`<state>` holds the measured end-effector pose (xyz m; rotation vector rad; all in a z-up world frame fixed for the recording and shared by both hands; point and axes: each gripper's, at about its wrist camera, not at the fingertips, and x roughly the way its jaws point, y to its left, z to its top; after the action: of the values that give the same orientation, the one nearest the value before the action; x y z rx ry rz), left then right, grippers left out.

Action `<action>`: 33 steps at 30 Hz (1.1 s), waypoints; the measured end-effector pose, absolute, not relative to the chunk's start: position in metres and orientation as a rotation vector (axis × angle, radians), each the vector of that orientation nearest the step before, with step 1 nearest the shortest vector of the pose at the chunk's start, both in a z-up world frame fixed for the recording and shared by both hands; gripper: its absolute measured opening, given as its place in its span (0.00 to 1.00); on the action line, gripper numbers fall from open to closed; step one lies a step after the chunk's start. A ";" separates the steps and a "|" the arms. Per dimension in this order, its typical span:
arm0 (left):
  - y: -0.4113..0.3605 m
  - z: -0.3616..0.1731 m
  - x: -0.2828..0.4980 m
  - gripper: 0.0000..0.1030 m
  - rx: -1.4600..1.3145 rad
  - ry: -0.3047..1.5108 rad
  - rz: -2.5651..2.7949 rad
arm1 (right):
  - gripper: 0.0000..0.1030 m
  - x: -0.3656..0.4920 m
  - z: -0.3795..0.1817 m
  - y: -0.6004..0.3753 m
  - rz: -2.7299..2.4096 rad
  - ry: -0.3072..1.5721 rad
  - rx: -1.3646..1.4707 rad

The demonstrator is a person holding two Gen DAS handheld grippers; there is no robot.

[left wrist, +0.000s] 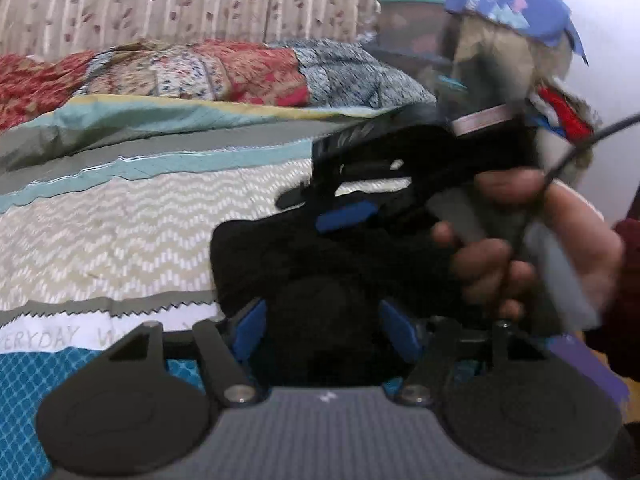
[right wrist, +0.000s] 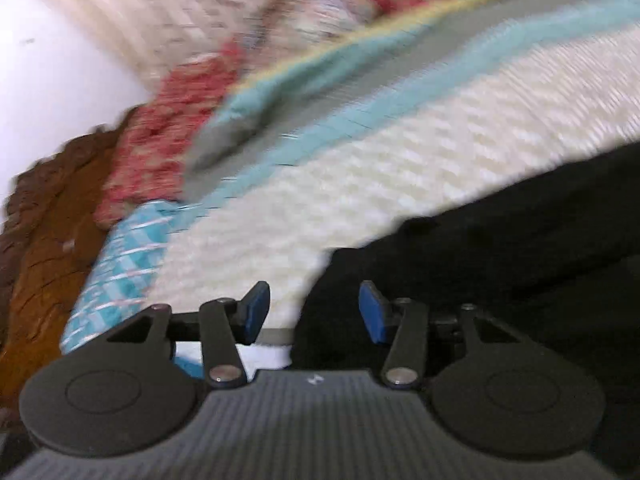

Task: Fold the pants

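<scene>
Left gripper point(left wrist: 322, 330) spread, blue pads point(left wrist: 250, 328) flanking a hump of black pants point(left wrist: 320, 280), apparently without pressing; contact hard to judge through blur. Right gripper point(right wrist: 314, 312) spread too, pads point(right wrist: 370, 314) clear of the cloth, with the pants' edge point(right wrist: 500, 248) lying just under and to the right of the gap, bedspread showing beneath the left pad.

Seen from the left wrist view, right gripper point(left wrist: 344, 208) sits above the pants' far end, gripped by a hand point(left wrist: 532, 248) with a dark red sleeve point(left wrist: 628, 300) and a black cable point(left wrist: 580, 148) trailing across. Blocks much of the pants' right side.

Pants lying bunched on a zigzag-patterned bedspread point(left wrist: 120, 220) with teal and grey bands. Beyond, a floral quilt point(left wrist: 192, 72) heaped along the back, a striped curtain point(left wrist: 160, 0) behind. Upper right: lidded containers point(left wrist: 412, 20) and a blue-draped pile point(left wrist: 516, 12), smeared, contents unclear.

Right wrist view heavily motion-blurred; brown floor point(right wrist: 48, 240) at left, wall point(right wrist: 60, 40) above. Pants cut off at the frame's right edge.
</scene>
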<state>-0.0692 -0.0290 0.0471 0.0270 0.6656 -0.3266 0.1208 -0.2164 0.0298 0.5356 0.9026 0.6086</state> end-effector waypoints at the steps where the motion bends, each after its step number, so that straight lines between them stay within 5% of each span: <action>1: -0.032 0.041 -0.066 0.61 0.049 0.693 -0.323 | 0.27 0.128 0.017 -0.224 0.554 0.943 0.563; 2: -0.036 0.033 -0.061 0.61 0.075 0.738 -0.312 | 0.00 0.132 0.005 -0.232 0.496 0.976 0.601; 7: -0.029 -0.003 -0.038 0.71 0.014 0.911 -0.257 | 0.00 0.124 -0.020 -0.269 0.470 1.021 0.810; 12: -0.022 0.010 -0.046 0.69 0.001 0.895 -0.259 | 0.13 0.101 0.010 -0.266 0.475 0.954 0.614; 14: -0.014 0.017 -0.054 0.70 -0.019 0.882 -0.286 | 0.32 0.089 0.013 -0.273 0.462 0.911 0.589; 15: -0.008 0.022 -0.059 0.71 -0.038 0.875 -0.309 | 0.34 0.083 0.017 -0.276 0.458 0.885 0.580; 28: 0.045 0.070 -0.036 0.69 -0.409 0.743 -0.330 | 0.34 0.056 0.020 -0.277 0.559 0.826 0.575; 33: 0.013 0.040 -0.019 0.57 -0.370 0.833 -0.339 | 0.34 0.053 0.010 -0.274 0.551 0.895 0.558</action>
<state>-0.0187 0.0131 0.0398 -0.3703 0.8334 -0.3394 0.0529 -0.2739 0.0100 0.5579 0.8954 0.5511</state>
